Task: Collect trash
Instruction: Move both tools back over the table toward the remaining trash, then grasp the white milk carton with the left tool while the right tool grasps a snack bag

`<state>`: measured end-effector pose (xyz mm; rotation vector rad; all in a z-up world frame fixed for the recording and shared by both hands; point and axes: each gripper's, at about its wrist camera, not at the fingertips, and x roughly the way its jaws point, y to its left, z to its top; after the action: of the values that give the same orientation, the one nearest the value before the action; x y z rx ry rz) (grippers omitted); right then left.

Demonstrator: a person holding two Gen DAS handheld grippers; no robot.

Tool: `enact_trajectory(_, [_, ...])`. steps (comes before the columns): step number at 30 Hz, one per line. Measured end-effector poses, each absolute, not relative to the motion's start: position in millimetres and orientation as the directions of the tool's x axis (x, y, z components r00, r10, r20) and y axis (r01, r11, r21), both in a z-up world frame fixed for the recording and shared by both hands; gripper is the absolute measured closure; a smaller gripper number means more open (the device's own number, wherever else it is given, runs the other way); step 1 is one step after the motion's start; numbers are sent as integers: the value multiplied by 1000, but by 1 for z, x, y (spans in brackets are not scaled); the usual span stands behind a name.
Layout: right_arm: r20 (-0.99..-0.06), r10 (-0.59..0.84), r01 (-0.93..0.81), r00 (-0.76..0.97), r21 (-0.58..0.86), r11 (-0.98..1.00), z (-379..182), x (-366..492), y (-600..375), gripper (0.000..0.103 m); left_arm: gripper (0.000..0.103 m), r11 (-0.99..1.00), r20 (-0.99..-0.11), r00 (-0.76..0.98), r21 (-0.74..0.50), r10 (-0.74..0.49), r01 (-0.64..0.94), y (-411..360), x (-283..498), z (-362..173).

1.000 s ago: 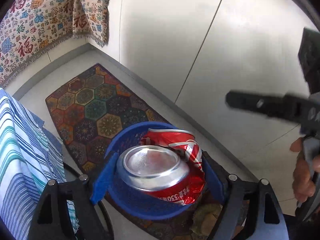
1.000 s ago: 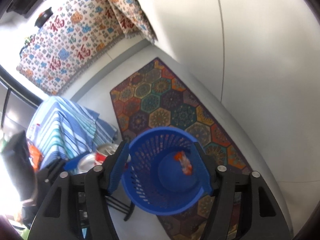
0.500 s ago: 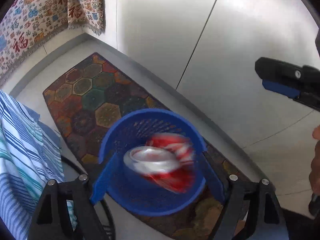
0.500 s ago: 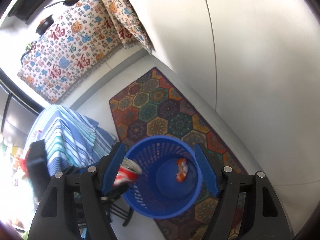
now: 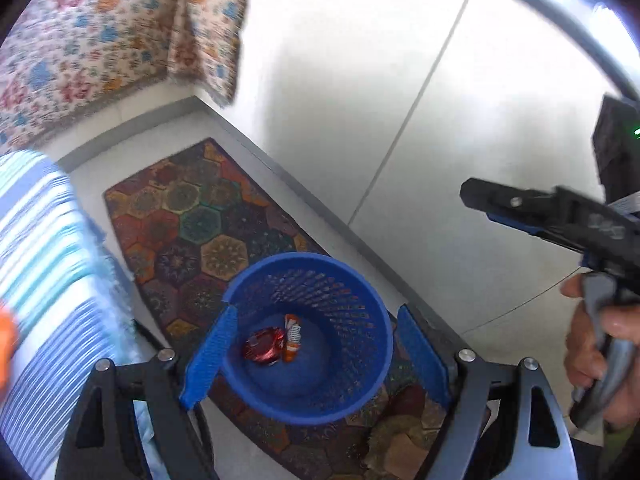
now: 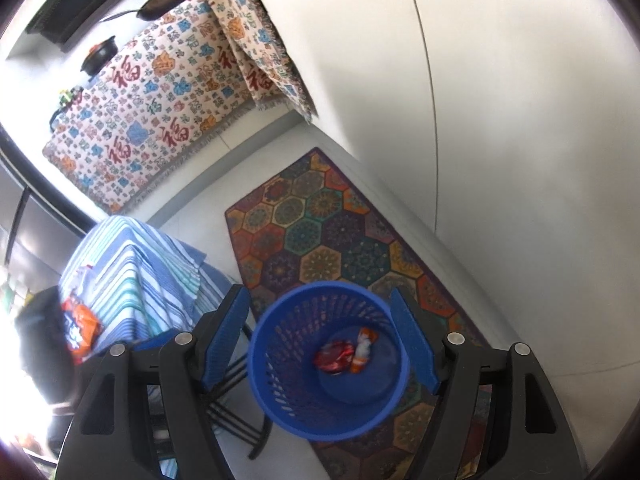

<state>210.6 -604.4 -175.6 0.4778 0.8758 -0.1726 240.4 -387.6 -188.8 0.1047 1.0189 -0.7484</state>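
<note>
The crushed red metal can (image 5: pixel 264 346) lies in the round blue plastic basket (image 5: pixel 372 320), both the left gripper (image 5: pixel 316 364) and right gripper (image 6: pixel 320 344) hang open and empty above it, and a low swing could tip it over.

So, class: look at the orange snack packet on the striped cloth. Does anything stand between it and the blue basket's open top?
Nothing visible does. The orange snack packet lies on the striped cloth, beside the blue basket. The basket's mouth is uncovered; only a crushed red can and a small wrapper lie at its bottom. Both tongs are open and hold nothing.
</note>
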Motion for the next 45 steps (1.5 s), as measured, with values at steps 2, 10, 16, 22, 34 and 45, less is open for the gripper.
enact_trajectory(2, [-764,28,317,645,300,900,-168,208,-593,26,19,765,-785,335,-257,-522,590,-358,227,-173])
enact_trajectory(10, [-701,52,141,711,214,967,-130,189,-483,19,19,850,-804,443,-138,-396,508,-217,178,-154])
enact_trajectory(16, [-710,195,-84,676,189,978,-145,165,-349,18,19,931,-825,501,-79,-262,358,-107,171,-165])
enact_trajectory(22, [-764,269,-280,586,121,952,-176,161,-235,18,19,979,-815,554,-74,-169,191,-22,180,-172])
enact_trajectory(34, [-795,201,-305,572,21,952,-205,181,-181,12,14,998,-809,587,14,47,-60,10,262,-181])
enact_trajectory(45, [-801,205,-321,562,17,947,-205,186,-175,9,11,976,-806,576,12,138,-217,71,260,-177])
